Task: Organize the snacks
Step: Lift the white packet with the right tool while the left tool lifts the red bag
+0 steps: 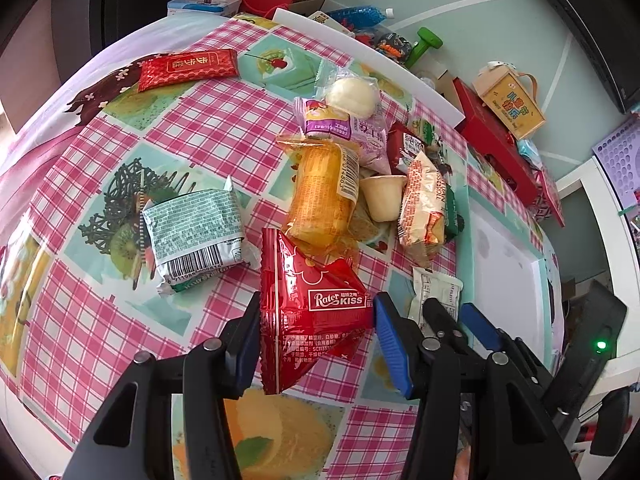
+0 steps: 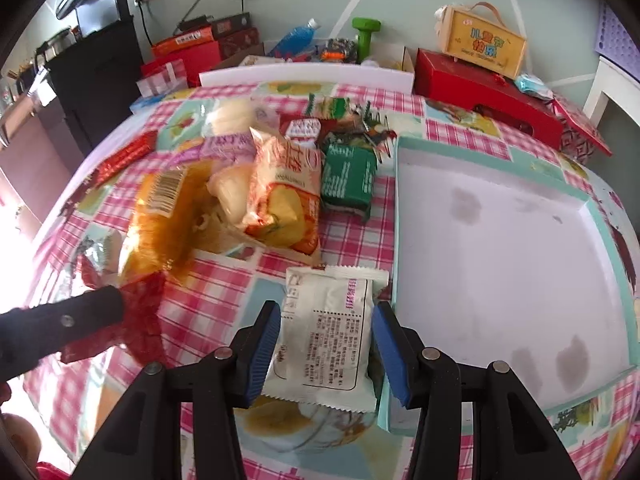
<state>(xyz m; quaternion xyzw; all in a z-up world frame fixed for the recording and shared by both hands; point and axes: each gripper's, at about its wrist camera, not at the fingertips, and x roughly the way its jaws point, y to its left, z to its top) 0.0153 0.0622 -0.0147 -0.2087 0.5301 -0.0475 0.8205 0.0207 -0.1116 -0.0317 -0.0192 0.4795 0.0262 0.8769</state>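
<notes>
My left gripper point(image 1: 318, 344) is shut on a red triangular "Rater Kiss" packet point(image 1: 308, 304), and both blue pads press its sides. In the right wrist view, my right gripper point(image 2: 326, 354) is shut on a white snack packet point(image 2: 328, 332) just left of the white tray with a teal rim point(image 2: 592, 200). The tray holds nothing. A pile of snacks lies on the checked tablecloth: an orange cake packet point(image 1: 324, 196), a pudding cup point(image 1: 384, 196), a yellow packet point(image 1: 424, 208), a green-white packet point(image 1: 192, 232) and a flat red packet point(image 1: 188, 66).
Behind the table's far edge stand red boxes point(image 2: 484, 92), a yellow case with a handle point(image 2: 484, 44), a green dumbbell point(image 2: 366, 36) and a blue bottle point(image 2: 296, 38). A black cabinet point(image 2: 100, 80) stands at the left. My left gripper's finger point(image 2: 80, 320) shows at the right wrist view's left edge.
</notes>
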